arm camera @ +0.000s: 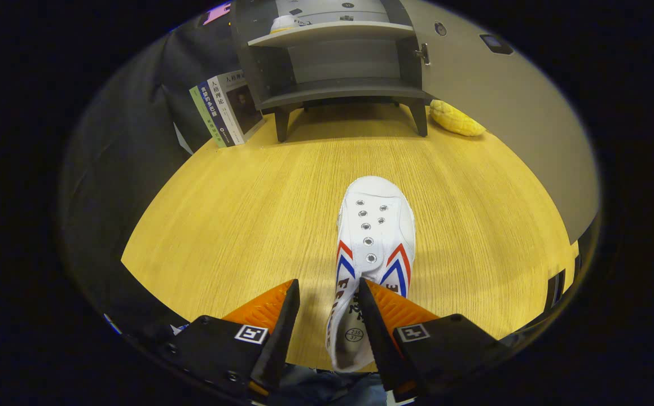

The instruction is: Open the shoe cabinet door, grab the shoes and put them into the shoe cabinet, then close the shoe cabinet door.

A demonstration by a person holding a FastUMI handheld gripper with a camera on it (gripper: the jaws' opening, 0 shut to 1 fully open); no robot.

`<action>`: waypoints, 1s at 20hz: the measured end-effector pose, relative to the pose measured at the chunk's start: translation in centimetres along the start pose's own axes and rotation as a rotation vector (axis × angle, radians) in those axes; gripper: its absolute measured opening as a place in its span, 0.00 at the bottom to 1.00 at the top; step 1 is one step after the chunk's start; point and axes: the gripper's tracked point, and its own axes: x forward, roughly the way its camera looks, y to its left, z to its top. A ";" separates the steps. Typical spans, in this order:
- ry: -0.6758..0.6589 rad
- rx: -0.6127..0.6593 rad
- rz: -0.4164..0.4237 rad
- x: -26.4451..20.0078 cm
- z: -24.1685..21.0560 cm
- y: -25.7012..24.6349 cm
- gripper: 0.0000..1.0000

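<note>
The shoe cabinet (338,62) stood open beyond. The gripper (327,310) was spread over the heel of the white canvas shoe (376,242) on the table (236,214), apparently not yet clamping it. Grasping stage; next, closing on the heel wall.

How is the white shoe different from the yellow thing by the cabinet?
The shoe is white with red and blue stripes; the yellow thing is plain yellow and bumpy. The shoe lies near the claw, its heel end between the open fingers, one finger at its side; the yellow thing lies far beyond, beside the cabinet leg, under the open door. The shoe looks bigger, partly from nearness. Both rest on the wooden table.
</note>
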 end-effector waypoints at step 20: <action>-0.008 0.074 -0.064 -0.5 2.3 -1.1 0.01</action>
